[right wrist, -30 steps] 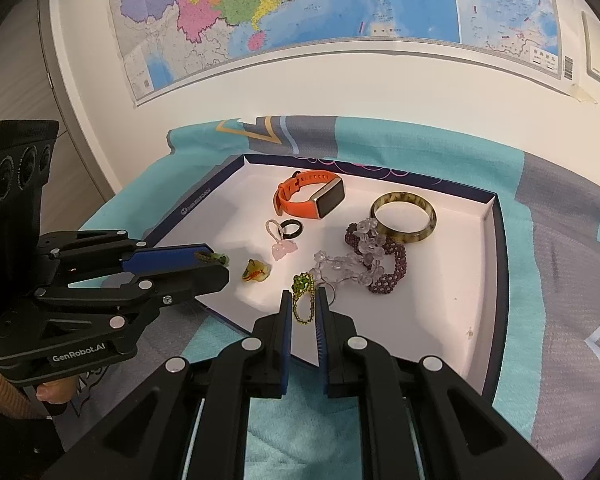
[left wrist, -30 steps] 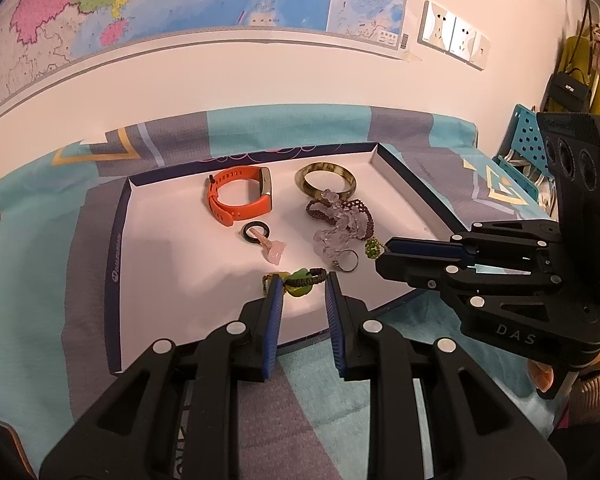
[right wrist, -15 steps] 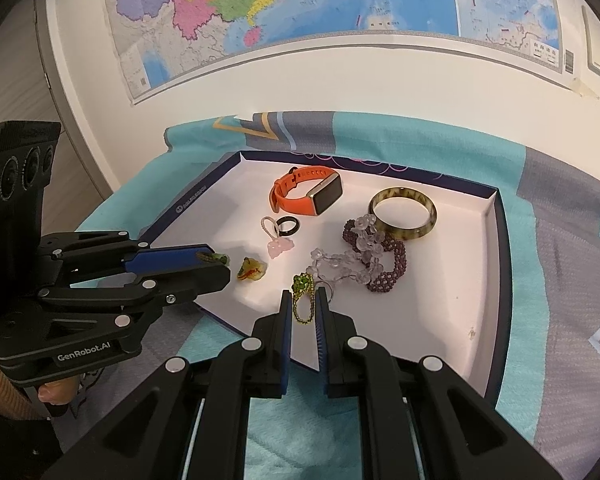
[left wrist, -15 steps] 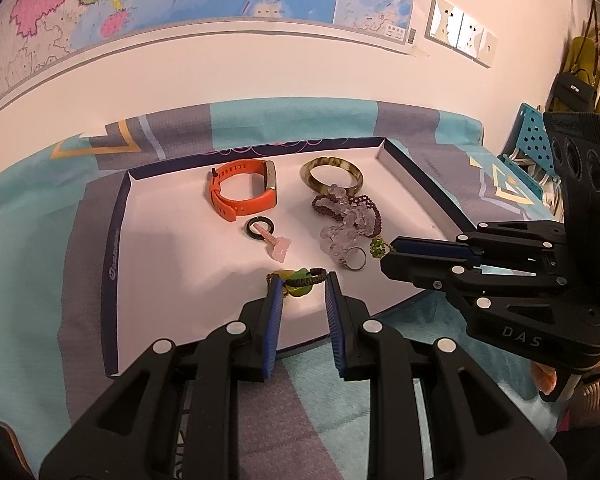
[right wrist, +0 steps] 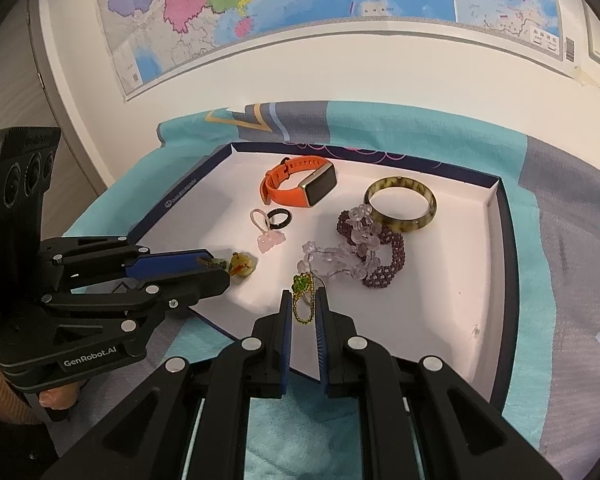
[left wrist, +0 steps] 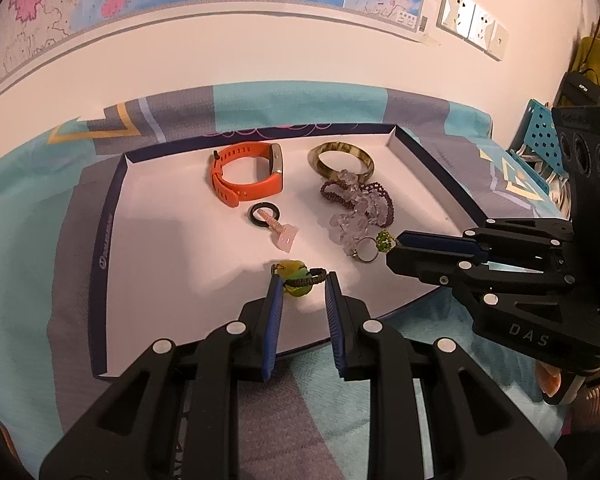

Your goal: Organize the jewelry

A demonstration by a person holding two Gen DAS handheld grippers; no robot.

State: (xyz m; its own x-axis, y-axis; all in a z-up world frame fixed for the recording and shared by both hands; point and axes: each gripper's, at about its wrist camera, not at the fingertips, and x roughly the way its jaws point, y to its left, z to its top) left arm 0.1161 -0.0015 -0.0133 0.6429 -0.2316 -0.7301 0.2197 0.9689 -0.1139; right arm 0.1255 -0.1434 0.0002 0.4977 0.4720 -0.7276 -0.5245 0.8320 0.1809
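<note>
Worktop is covered by a teal and grey patterned cloth, which runs back to a plain white wall. A large coloured map is pinned above, a bank of white wall sockets sits to its right, and bags hang at the far right edge, blurred. On the cloth lies a shallow white cardboard tray with a dark navy rim. In the tray: an orange strap smartwatch towards the back; just beside it a mottled olive-brown bangle; a small black ring touching a pink looped charm; a purple beaded bracelet tangled with a clear crystal bead bracelet; a silver ring at the tangle's near end. Left tongs are closed onto the dark braided cord of a yellow-green stone pendant, held near the tray's front edge; whether it rests on the tray floor cannot be judged. Right tongs are nearly shut, pinching a fine gold chain with a green beaded charm, charm next to the crystal beads. A fingertip shows under each handle.
</note>
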